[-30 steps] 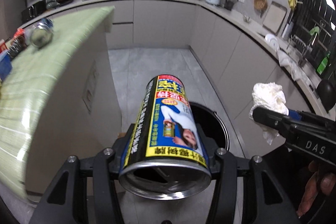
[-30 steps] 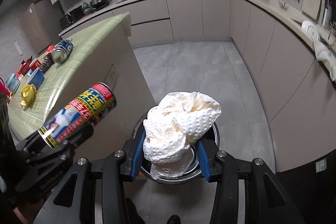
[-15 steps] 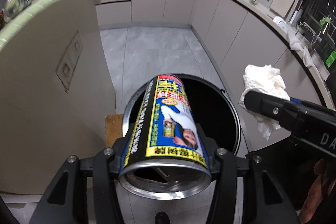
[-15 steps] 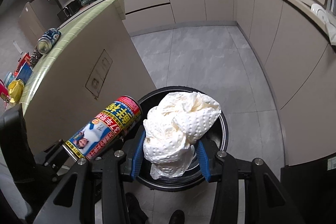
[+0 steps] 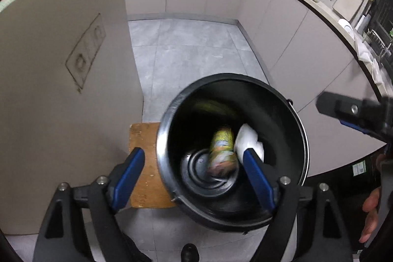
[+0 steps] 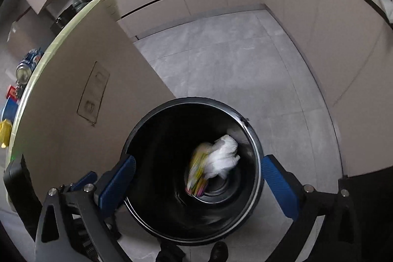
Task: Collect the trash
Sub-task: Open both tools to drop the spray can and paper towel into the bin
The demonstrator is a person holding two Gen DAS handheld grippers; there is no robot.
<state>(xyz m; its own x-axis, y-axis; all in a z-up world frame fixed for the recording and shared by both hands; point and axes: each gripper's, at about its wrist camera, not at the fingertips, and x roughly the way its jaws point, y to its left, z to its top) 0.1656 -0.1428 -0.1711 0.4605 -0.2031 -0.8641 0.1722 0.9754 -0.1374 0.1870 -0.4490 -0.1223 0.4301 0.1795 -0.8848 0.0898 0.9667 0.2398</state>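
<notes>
A black round trash bin (image 5: 289, 112) stands on the floor below both grippers; it also shows in the right wrist view (image 6: 254, 139). Inside it lie the yellow printed can (image 5: 222, 151) and the white crumpled paper towel (image 5: 248, 139), both blurred. They show in the right wrist view too: the can (image 6: 197, 171) and the towel (image 6: 223, 158). My left gripper (image 5: 191, 158) is open and empty above the bin. My right gripper (image 6: 199, 171) is open and empty above the bin; it also shows at the right in the left wrist view (image 5: 343, 109).
A beige island panel (image 5: 61, 90) stands just left of the bin, with a wooden board (image 5: 142, 163) on the floor by it. Several cans and packets (image 6: 24, 68) lie on the island's green top. Cabinets line the back and right. Grey tiled floor (image 5: 191, 53) lies beyond.
Both grippers opened. The can dropped from the left gripper and the paper towel from the right gripper into the bin. Both grippers came lower over the bin.
</notes>
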